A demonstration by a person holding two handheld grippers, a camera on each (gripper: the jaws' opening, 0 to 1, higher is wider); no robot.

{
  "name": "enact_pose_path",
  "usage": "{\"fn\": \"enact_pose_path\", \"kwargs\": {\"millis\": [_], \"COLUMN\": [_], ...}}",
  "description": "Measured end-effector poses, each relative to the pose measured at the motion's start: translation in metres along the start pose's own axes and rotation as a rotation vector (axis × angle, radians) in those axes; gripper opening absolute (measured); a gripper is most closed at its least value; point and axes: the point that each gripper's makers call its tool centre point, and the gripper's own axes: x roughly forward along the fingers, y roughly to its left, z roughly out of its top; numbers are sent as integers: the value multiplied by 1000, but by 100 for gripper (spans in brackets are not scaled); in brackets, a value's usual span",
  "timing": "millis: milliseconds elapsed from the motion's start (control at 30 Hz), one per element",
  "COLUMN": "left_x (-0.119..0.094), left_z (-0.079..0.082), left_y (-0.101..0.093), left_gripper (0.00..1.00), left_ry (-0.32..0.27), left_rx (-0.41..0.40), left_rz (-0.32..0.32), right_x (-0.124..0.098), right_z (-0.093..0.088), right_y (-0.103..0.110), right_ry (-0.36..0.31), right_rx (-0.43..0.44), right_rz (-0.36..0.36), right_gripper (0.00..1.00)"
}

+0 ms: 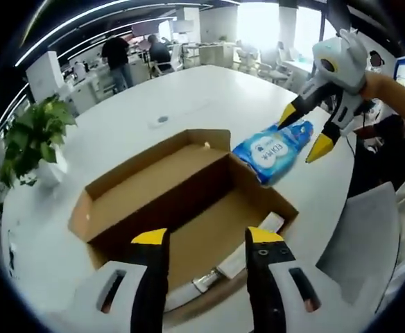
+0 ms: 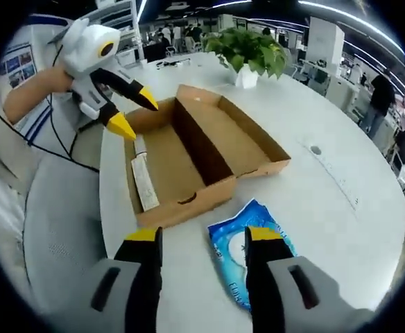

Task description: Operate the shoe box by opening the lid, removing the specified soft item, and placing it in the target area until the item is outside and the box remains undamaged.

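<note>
The brown cardboard shoe box (image 1: 209, 225) lies open on the white table, its lid (image 1: 150, 173) folded flat on the far side. A blue soft pack (image 1: 272, 149) rests on the table against the box's right edge. My right gripper (image 1: 305, 132) hovers open just above the pack's far end. My left gripper (image 1: 207, 237) is open over the box's near edge. In the right gripper view the blue pack (image 2: 234, 253) lies between and under my open right gripper (image 2: 202, 234), in front of the box (image 2: 168, 166). The left gripper (image 2: 136, 114) is open over the box's far corner.
A white paper strip (image 2: 145, 182) lies inside the box. A potted plant (image 1: 32, 139) stands on the table (image 1: 209, 90) beyond the lid. A grey chair (image 1: 369, 236) sits at the table's edge by the person. People stand at desks far behind.
</note>
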Motion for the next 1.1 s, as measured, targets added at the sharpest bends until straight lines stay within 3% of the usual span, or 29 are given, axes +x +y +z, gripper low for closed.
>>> {"fn": "enact_pose_path", "kwargs": {"millis": [233,433,767,1100], "left_x": [-17,-28,-49,-46], "left_z": [-24,-49,-83,-108], "left_y": [28,54,91,99], "left_gripper": [44,44,42,32], "left_ry": [0,21,30,44], "left_rx": [-80,-130,-226,-323], "left_rz": [63,115,198,199], "right_x": [16,33,56,82], "right_z": [19,22,22,24], "right_y": [13,23,32,42], "right_ry": [-22,3,34,69], "right_rx": [-86,-130,-166,-184], "right_rz": [72,151,209,256], "right_gripper": [48,51,52,55]}}
